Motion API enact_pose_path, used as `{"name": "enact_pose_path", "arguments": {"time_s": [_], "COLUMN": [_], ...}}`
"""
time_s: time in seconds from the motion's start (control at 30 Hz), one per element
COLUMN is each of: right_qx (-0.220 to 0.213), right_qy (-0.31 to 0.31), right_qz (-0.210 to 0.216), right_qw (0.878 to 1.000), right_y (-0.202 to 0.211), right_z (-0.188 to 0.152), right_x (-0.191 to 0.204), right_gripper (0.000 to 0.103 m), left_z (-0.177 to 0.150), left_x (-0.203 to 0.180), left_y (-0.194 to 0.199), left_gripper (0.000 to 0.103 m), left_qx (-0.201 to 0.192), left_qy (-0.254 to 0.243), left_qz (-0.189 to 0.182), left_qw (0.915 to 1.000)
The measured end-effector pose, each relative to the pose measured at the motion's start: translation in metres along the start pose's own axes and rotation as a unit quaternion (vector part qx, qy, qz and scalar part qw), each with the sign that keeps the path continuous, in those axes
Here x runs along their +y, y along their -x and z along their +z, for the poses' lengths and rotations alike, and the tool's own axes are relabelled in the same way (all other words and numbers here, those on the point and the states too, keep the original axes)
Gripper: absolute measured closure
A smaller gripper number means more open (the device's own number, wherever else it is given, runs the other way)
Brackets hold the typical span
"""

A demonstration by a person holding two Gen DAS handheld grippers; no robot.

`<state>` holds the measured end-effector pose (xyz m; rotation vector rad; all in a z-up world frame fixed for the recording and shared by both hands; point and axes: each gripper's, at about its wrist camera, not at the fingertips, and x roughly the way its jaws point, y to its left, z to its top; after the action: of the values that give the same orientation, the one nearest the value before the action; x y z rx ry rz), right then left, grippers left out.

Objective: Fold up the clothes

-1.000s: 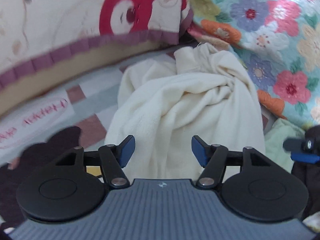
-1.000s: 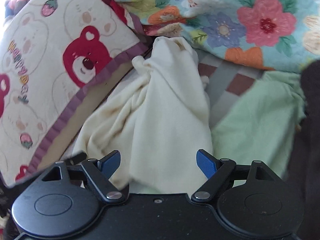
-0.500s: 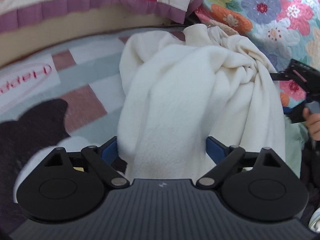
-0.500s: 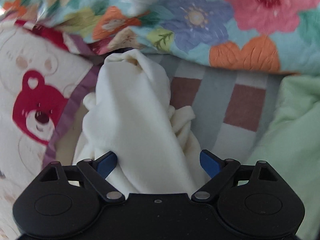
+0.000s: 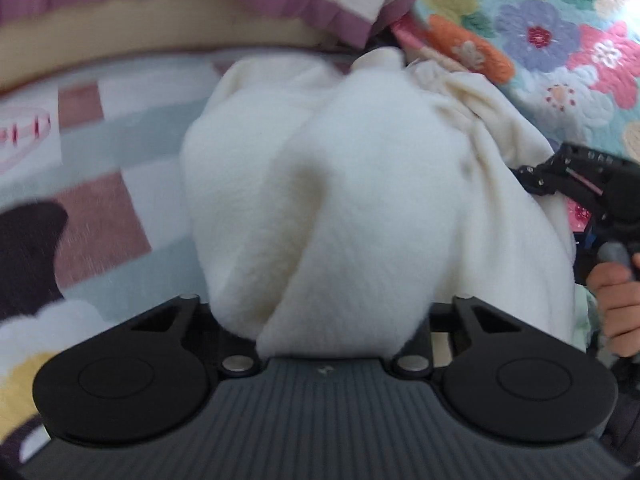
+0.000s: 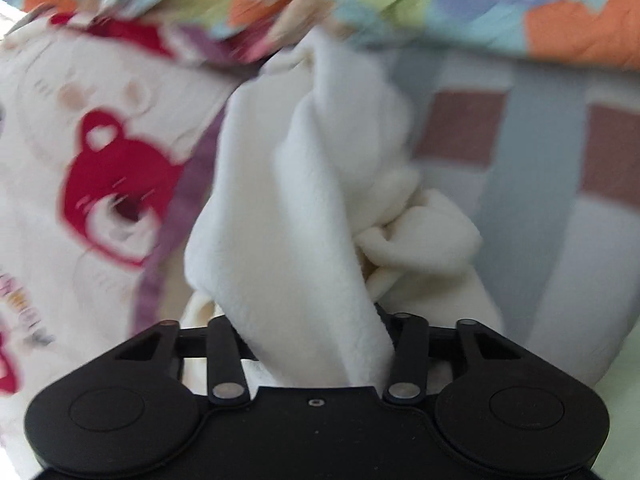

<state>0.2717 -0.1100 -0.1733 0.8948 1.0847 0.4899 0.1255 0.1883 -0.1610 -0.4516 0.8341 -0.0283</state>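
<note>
A crumpled cream fleece garment (image 5: 340, 200) lies heaped on the checked bedsheet (image 5: 100, 220). My left gripper (image 5: 340, 320) is closing on its near fold; the cloth bulges up between the jaws and hides the pads. In the right wrist view, a tall ridge of the same cream garment (image 6: 304, 220) is pinched between the closing jaws of my right gripper (image 6: 316, 332). The left wrist view also shows the right gripper (image 5: 580, 192) against the garment's right side, with a hand (image 5: 616, 312) on its grip.
A bear-print pillow (image 6: 100, 180) borders the garment on the left and a floral quilt (image 5: 540, 40) lies behind it. A dark garment (image 5: 28, 252) sits at the left edge, and a pale green cloth (image 6: 624, 408) at the right.
Both grippers moved down and in over the cream garment. Their jaws went from wide apart to closed in on folds of it, and the blue pads are now hidden by cloth.
</note>
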Motion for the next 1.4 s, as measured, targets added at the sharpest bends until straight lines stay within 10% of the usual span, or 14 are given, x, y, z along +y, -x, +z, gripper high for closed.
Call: {"name": "enact_pose_path", "arguments": {"time_s": [0.4,0.6,0.7,0.77,0.83,0.93,1.03,1.33,1.4], "right_qx": [0.099,0.139,0.14,0.124,0.097,0.08,0.111,0.137,0.143], "right_qy": [0.074,0.163,0.178,0.213,0.254,0.293,0.279,0.351,0.383], "right_qz": [0.173,0.304,0.359,0.289,0.065,-0.193,-0.16,0.012,0.011], "right_qw": [0.977,0.928,0.905,0.925,0.96,0.933,0.94,0.926,0.913], "right_y": [-0.005,0.017,0.03,0.022,-0.002,-0.034,-0.027,0.017,0.012], "right_z": [-0.059,-0.118,-0.155,-0.183,-0.214,-0.246,-0.248,-0.275,-0.287], "right_x": [0.129,0.238,0.256,0.245,0.216,0.157,0.149,0.173,0.18], "right_gripper": [0.072,0.072,0.066,0.03,0.01,0.031,0.037,0.025,0.025], "left_z": [0.045,0.046,0.017,-0.008,-0.037,-0.085,-0.129,-0.122,-0.128], "left_x": [0.031,0.038,0.031,0.037,0.064,0.112,0.147,0.151,0.146], "left_y": [0.161,0.336,0.4,0.416,0.392,0.335,0.293,0.305,0.309], "left_gripper": [0.075,0.075,0.072,0.064,0.056,0.055,0.055,0.049,0.069], "left_qx": [-0.157,-0.302,-0.309,-0.27,-0.194,-0.069,-0.017,-0.054,-0.06], "left_qy": [0.069,0.044,0.006,0.007,0.034,0.067,0.094,0.049,0.055], "left_qz": [-0.008,0.037,0.117,0.167,0.204,0.253,0.272,0.278,0.275], "left_qw": [0.9852,0.9515,0.944,0.9484,0.959,0.9627,0.9577,0.9579,0.9581]}}
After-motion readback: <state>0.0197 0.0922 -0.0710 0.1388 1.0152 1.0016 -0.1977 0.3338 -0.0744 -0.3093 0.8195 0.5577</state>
